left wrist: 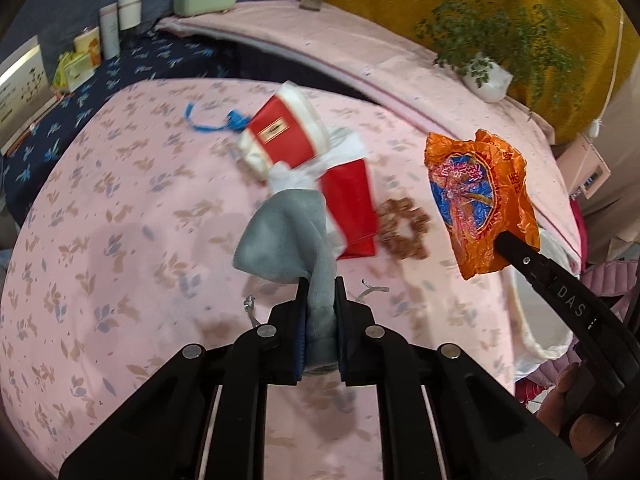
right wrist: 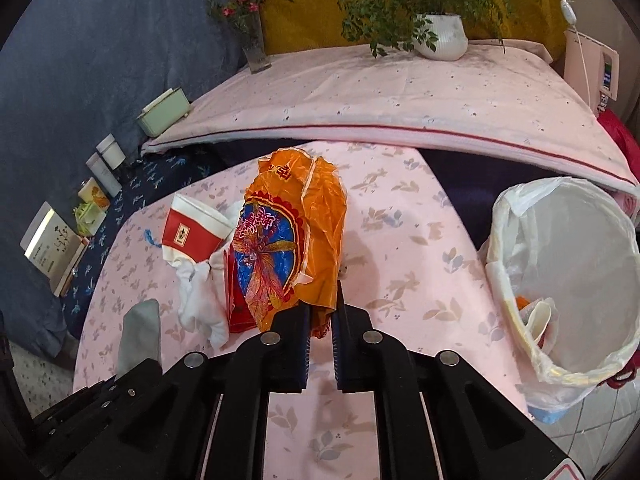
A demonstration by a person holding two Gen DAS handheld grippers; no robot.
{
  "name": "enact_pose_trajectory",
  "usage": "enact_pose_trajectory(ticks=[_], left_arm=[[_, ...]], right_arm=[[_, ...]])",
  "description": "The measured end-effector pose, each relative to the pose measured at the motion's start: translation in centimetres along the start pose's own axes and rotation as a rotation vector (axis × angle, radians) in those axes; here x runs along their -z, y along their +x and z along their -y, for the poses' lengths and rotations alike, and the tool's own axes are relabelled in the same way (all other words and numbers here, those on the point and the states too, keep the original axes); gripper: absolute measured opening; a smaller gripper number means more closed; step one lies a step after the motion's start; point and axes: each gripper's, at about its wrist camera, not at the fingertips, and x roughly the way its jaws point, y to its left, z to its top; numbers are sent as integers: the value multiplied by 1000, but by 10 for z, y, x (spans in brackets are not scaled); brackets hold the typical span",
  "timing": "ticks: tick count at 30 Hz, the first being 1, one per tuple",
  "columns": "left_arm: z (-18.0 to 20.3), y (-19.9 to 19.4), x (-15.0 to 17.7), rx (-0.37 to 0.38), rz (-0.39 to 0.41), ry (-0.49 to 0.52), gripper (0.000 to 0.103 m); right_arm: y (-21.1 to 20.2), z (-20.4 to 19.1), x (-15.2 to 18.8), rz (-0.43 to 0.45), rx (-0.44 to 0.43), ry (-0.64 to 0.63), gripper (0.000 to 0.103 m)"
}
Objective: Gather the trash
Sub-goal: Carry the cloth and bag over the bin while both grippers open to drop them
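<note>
Left gripper [left wrist: 318, 292]: jaws clamped on a soft grey cloth [left wrist: 280, 240].
Right gripper [right wrist: 320, 300]: jaws pinching a crinkled orange foil wrapper [right wrist: 296, 240].
Bin [right wrist: 568, 280]: round, lined with thin white plastic.

We are in a home, likely a bedroom or living corner: a pink floral cotton tablecloth [right wrist: 400, 240], a white ribbed ceramic pot with a leafy green plant [right wrist: 442, 36], a clear glass vase of pink flowers [right wrist: 254, 46], and white cylindrical cosmetic bottles [left wrist: 120, 16].

Orange wrapper [right wrist: 296, 240] & grey cloth [left wrist: 292, 236] lifted, crumpled.
</note>
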Motion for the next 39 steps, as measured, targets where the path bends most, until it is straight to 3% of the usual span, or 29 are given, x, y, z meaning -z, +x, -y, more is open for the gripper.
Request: enact_pose_trajectory(ticks=[8,17,30,39], left_arm=[[61,-24,-16,87,51,86,11],[134,-34,-22,196,71,190,11],[241,-25,-5,333,37,349,11],[291,-4,4,365,5,425,16]], right_arm=[[-42,34,-18,83,27,23,9],[-74,98,-22,143,88,109,9],[-92,192,-9,154,180,237,9],[-88,230,-2,139,222,294,9]])
